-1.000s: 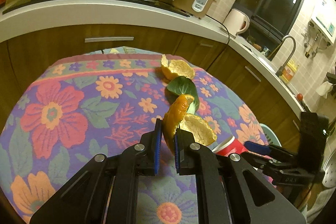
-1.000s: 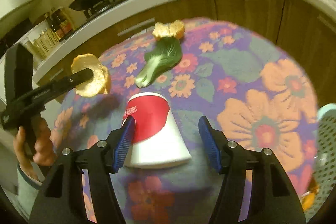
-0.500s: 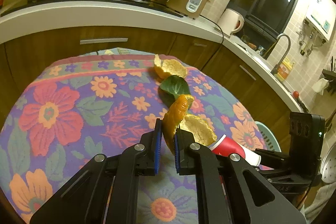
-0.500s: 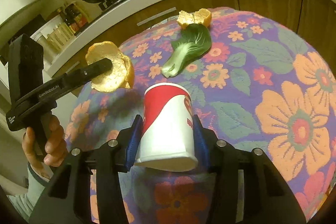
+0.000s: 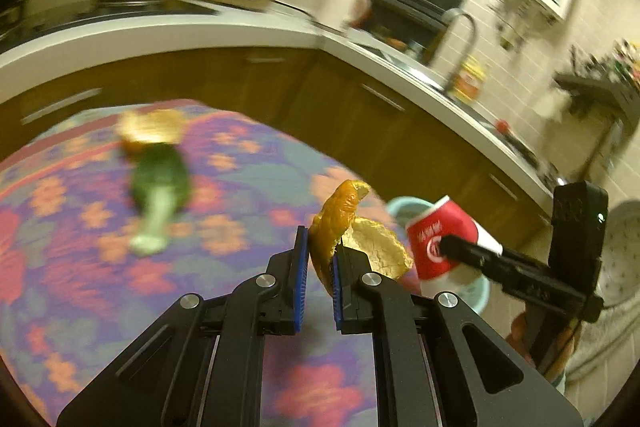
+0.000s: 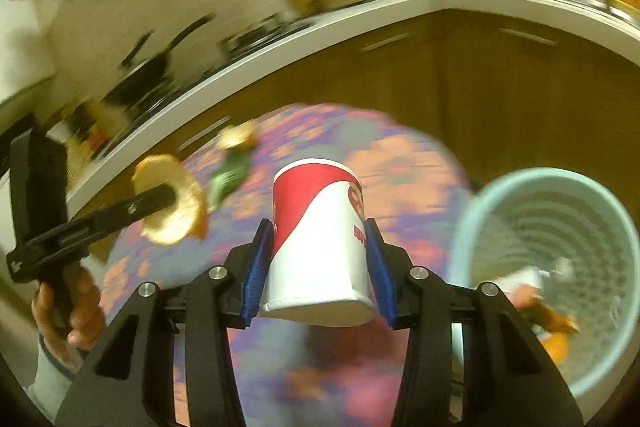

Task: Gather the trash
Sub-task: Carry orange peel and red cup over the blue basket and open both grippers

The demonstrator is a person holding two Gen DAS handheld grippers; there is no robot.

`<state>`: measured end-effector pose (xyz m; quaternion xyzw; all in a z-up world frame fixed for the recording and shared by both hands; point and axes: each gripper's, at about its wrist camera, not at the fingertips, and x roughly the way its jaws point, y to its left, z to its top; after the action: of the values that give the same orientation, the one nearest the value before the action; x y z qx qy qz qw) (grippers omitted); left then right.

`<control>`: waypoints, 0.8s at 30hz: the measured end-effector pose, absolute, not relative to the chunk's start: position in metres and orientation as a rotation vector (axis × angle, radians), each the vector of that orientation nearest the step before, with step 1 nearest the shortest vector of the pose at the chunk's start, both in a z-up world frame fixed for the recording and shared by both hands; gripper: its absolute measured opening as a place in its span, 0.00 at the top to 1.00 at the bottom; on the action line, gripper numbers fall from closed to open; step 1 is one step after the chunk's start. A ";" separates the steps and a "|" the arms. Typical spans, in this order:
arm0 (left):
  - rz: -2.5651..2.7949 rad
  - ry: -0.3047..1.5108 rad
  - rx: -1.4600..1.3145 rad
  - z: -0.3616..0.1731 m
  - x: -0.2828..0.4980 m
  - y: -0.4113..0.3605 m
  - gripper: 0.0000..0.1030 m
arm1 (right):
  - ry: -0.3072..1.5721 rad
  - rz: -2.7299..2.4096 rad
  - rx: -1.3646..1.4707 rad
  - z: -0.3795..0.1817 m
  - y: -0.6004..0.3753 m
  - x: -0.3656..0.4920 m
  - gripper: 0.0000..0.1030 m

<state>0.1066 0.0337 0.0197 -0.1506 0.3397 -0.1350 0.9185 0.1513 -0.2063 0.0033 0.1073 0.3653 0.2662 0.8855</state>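
While the right claw (image 6: 320,259) grips the paper cup (image 6: 320,247) near the bin (image 6: 472,223), the left claw (image 5: 318,279) clamps orange peel (image 5: 340,223) above the surface (image 5: 80,267); the next move is probably release over the bin.

I can't read any text for certain. The red-and-white paper cup (image 6: 320,239) carries red lettering and a round logo, but motion blur leaves both illegible to me.
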 end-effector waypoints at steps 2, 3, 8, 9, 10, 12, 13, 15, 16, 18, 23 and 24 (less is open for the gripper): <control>-0.332 0.721 -0.289 0.018 0.119 0.006 0.92 | 0.747 0.463 0.238 0.000 -0.241 0.151 0.59; -0.353 0.731 -0.278 0.017 0.125 -0.006 0.92 | 0.744 0.436 0.240 -0.001 -0.250 0.152 0.59; -0.443 0.769 -0.235 0.010 0.150 -0.066 0.92 | 0.751 0.277 0.248 -0.021 -0.304 0.152 0.59; -0.457 0.776 -0.228 0.007 0.155 -0.076 0.92 | 0.755 0.256 0.249 -0.025 -0.309 0.152 0.59; -0.468 0.784 -0.221 0.004 0.159 -0.086 0.92 | 0.758 0.236 0.251 -0.029 -0.315 0.153 0.59; -0.493 0.802 -0.211 -0.004 0.169 -0.107 0.92 | 0.764 0.200 0.255 -0.038 -0.327 0.154 0.59; -0.500 0.808 -0.209 -0.007 0.173 -0.113 0.92 | 0.767 0.189 0.259 -0.041 -0.333 0.154 0.59; -0.515 0.823 -0.207 -0.016 0.181 -0.128 0.92 | 0.771 0.164 0.257 -0.047 -0.341 0.155 0.59; -0.524 0.832 -0.206 -0.021 0.186 -0.136 0.92 | 0.772 0.156 0.254 -0.049 -0.343 0.155 0.59; -0.523 0.841 -0.202 -0.030 0.191 -0.147 0.92 | 0.779 0.143 0.254 -0.053 -0.348 0.156 0.58; -0.513 0.866 -0.189 -0.045 0.200 -0.161 0.89 | 0.804 0.125 0.255 -0.063 -0.350 0.162 0.55; -0.502 0.865 -0.186 -0.044 0.199 -0.160 0.86 | 0.810 0.125 0.260 -0.064 -0.351 0.162 0.54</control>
<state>0.1993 -0.1600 -0.0444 -0.0892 0.4139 -0.2402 0.8735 0.1615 -0.3514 -0.0643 0.1260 0.3926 0.0608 0.9090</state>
